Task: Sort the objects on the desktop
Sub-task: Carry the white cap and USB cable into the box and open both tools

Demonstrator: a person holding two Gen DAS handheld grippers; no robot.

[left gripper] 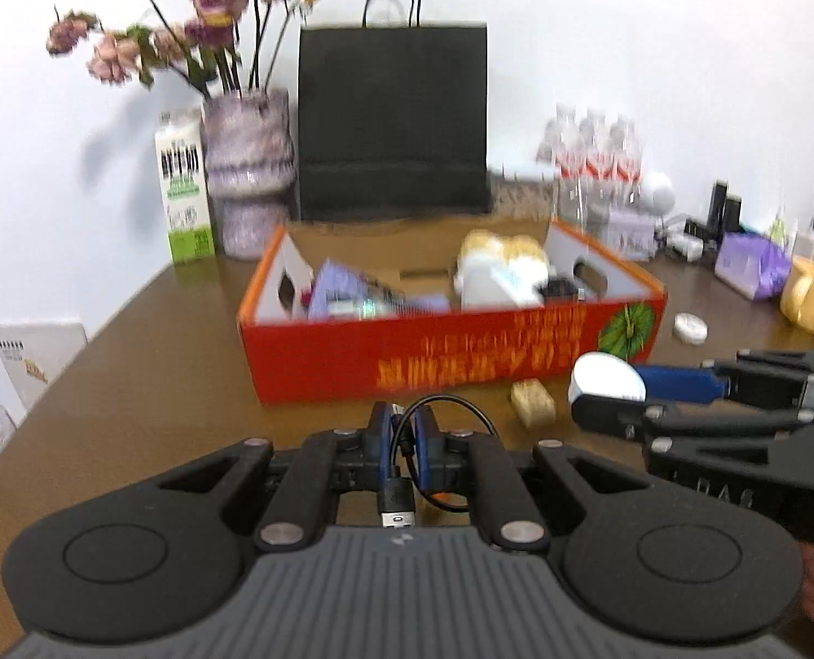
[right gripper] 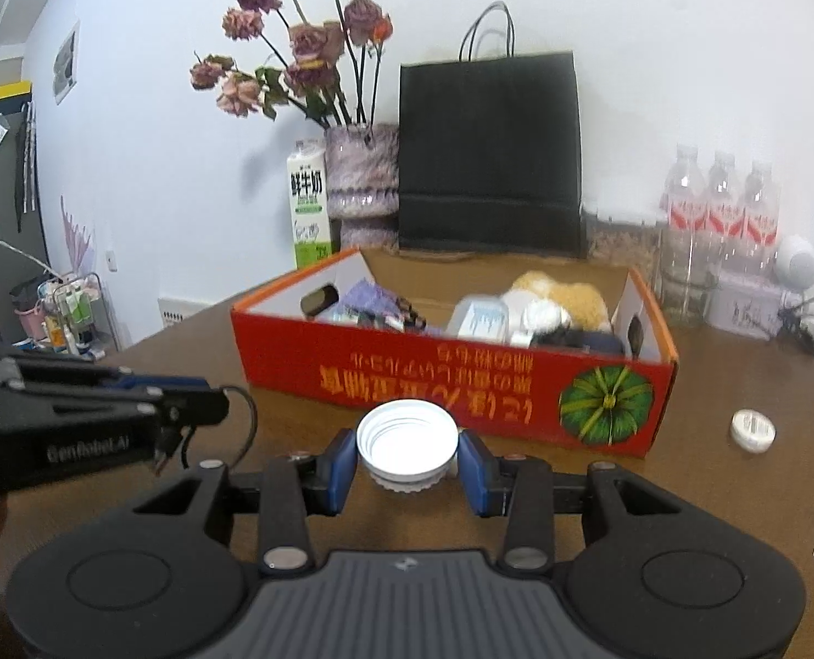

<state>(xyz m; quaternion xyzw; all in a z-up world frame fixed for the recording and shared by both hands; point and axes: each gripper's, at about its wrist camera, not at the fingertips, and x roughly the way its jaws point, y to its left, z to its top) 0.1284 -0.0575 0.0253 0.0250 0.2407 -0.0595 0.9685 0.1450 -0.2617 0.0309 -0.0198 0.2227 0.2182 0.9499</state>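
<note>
Black USB cable (left gripper: 407, 439) clamped in left hand-held gripper (left gripper: 403, 428); right hand-held gripper (right gripper: 407, 464) grips ribbed white lid (right gripper: 407, 439).

A black USB cable (left gripper: 401, 472) dangles looped, a white ribbed lid (right gripper: 407, 442) sits open-side up, near the red box (right gripper: 451, 379).

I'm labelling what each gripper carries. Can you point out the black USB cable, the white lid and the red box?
black USB cable (left gripper: 397, 500): left wrist view, on its plug body.
white lid (right gripper: 407, 439): right wrist view, on its hollow inside.
red box (right gripper: 407, 379): right wrist view, on its printed front wall.
</note>
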